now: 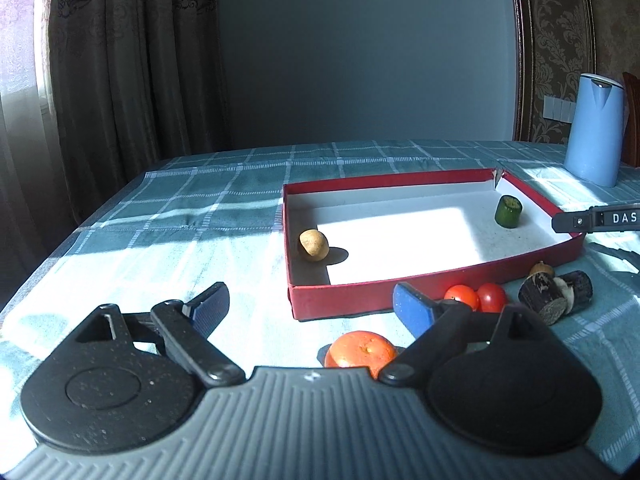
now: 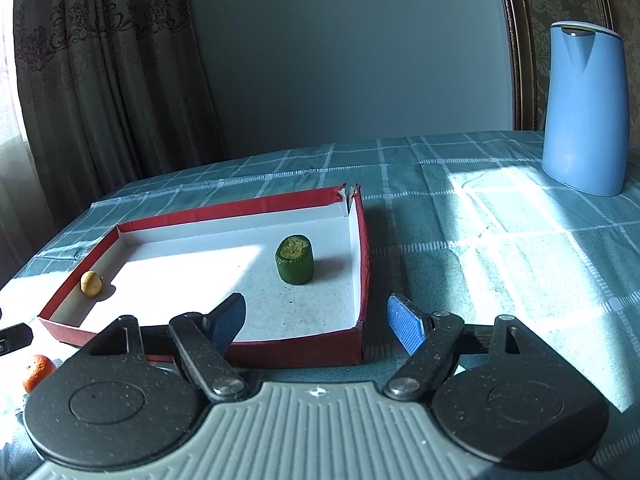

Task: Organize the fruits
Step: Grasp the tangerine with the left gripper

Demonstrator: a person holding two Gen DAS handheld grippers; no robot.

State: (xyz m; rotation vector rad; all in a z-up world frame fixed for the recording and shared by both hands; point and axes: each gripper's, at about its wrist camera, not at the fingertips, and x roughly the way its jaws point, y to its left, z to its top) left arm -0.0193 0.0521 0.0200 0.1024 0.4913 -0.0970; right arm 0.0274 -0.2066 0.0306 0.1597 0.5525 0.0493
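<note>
A red tray [image 1: 340,303] with a white floor lies on the checked tablecloth. In it lie a small brown potato-like piece [image 1: 314,244] at the left and a green cut piece [image 1: 508,211] at the far right. My left gripper [image 1: 312,310] is open and empty, low over the cloth in front of the tray's near left corner. An orange [image 1: 360,350] lies just below its fingers. Two red tomatoes [image 1: 476,297] and dark cut pieces [image 1: 554,294] lie right of it. My right gripper [image 2: 316,320] is open and empty at the tray's near right corner [image 2: 360,344]; the green piece [image 2: 295,259] stands ahead.
A blue jug [image 2: 584,108] stands at the far right of the table. Curtains hang at the left behind the table edge. Part of the right gripper [image 1: 600,218] shows at the right edge of the left wrist view. The orange [image 2: 37,372] shows at the left of the right wrist view.
</note>
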